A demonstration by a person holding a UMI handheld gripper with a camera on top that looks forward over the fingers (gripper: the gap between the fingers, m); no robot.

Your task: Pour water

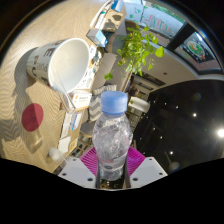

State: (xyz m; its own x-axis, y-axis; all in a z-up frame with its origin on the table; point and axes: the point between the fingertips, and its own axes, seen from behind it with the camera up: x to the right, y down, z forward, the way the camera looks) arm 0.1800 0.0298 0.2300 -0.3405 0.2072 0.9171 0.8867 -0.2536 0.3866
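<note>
Both fingers (pixel 111 168) of the handheld gripper pressed their magenta pads (pixel 92 160) against a clear plastic water bottle (pixel 112 140), holding it upright between them. Its blue cap (pixel 115 102) looked screwed on. Just beyond the bottle and off to its left lay a white cup (pixel 63 62), tipped so its open mouth faced the camera, on a wooden tabletop (pixel 28 95). 1 red circle (pixel 33 116) marked the tabletop left of the bottle. Farther behind the bottle stood a leafy green plant (pixel 138 50). Judging by this, the carry toward the cup was in hand; pouring would next call for the cap off and the cup upright.
</note>
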